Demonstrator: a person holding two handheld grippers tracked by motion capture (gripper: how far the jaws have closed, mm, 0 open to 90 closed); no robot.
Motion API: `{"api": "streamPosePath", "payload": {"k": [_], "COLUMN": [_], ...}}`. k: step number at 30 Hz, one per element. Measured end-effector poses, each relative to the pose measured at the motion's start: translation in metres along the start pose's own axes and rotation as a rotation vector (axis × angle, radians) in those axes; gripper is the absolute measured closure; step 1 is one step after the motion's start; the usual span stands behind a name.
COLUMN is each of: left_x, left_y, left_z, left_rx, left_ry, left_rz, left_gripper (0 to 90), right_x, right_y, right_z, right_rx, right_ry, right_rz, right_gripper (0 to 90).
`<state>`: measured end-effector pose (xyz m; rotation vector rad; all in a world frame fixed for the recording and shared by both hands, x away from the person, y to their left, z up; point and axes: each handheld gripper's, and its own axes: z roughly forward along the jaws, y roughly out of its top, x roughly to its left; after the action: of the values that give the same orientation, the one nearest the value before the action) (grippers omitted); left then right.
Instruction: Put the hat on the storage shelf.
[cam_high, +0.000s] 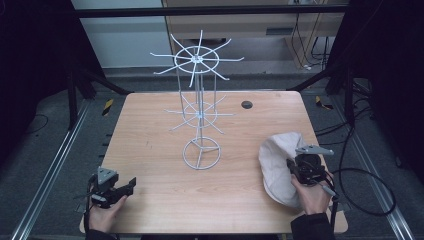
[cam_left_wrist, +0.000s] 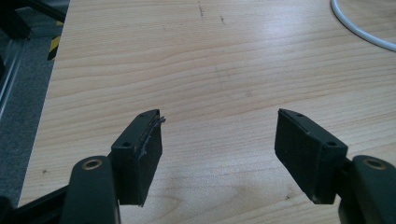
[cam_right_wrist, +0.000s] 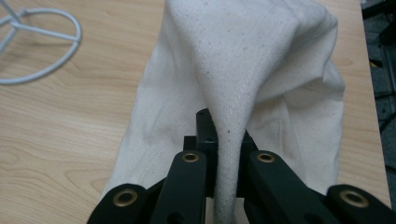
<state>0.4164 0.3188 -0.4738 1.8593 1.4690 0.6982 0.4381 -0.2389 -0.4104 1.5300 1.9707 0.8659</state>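
Over on the right side of the wooden desk (cam_high: 165, 165), the right hand-held gripper (cam_high: 295, 167) has its jaws clamped tight on a fold of the cream cloth hat (cam_high: 277, 160). From the right gripper view you can see it clearly: a pinched ridge of the hat (cam_right_wrist: 233, 93) rises straight up out of the right hand-held gripper (cam_right_wrist: 226, 154), the fabric squeezed thin between the black jaws and fanning wide above them. The rest of the hat drapes down onto the desk (cam_right_wrist: 56, 130) near its right edge. The person's right hand (cam_high: 314, 197) grips the tool from below.

Now to the left: the left hand-held gripper (cam_high: 131, 185) sits low at the near left corner of the desk, held in the left hand (cam_high: 106, 212), jaws spread wide apart with nothing between them. The left gripper view confirms it, the left hand-held gripper (cam_left_wrist: 219, 140) gaping over bare wood grain (cam_left_wrist: 210, 60).

In the middle of the desk stands a white wire display rack (cam_high: 200, 100), upright on its ring base, with two tiers of radiating prongs. It is well apart from both tools. A curve of that ring base (cam_right_wrist: 42, 46) shows in the right gripper view, just left of the hat.
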Motion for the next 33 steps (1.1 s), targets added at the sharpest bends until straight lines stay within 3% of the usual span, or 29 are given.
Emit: {"api": "streamPosePath", "payload": {"k": [10, 19, 20, 25, 33], "left_x": [0.000, 0.000, 0.000, 0.000, -0.001], "left_y": [0.000, 0.000, 0.000, 0.000, 0.000], "left_z": [0.000, 0.000, 0.000, 0.000, 0.001], "left_rx": [0.000, -0.002, -0.003, -0.003, -0.004], "left_ry": [-0.001, -0.002, -0.002, -0.003, -0.002], "left_rz": [0.002, 0.001, 0.000, 0.001, 0.003], "left_gripper": [32.0, 32.0, 32.0, 32.0, 32.0], "right_x": [0.000, 0.004, 0.005, 0.007, 0.014], "right_y": [0.004, 0.008, 0.009, 0.011, 0.018], "right_z": [-0.017, -0.033, -0.038, -0.051, -0.065], "right_rx": [-0.129, -0.251, -0.288, -0.373, -0.451], "right_ry": [0.034, 0.054, 0.064, 0.084, 0.117], "right_rz": [0.012, -0.024, -0.032, -0.032, -0.052], "right_gripper": [88.0, 88.0, 88.0, 88.0, 88.0]}}
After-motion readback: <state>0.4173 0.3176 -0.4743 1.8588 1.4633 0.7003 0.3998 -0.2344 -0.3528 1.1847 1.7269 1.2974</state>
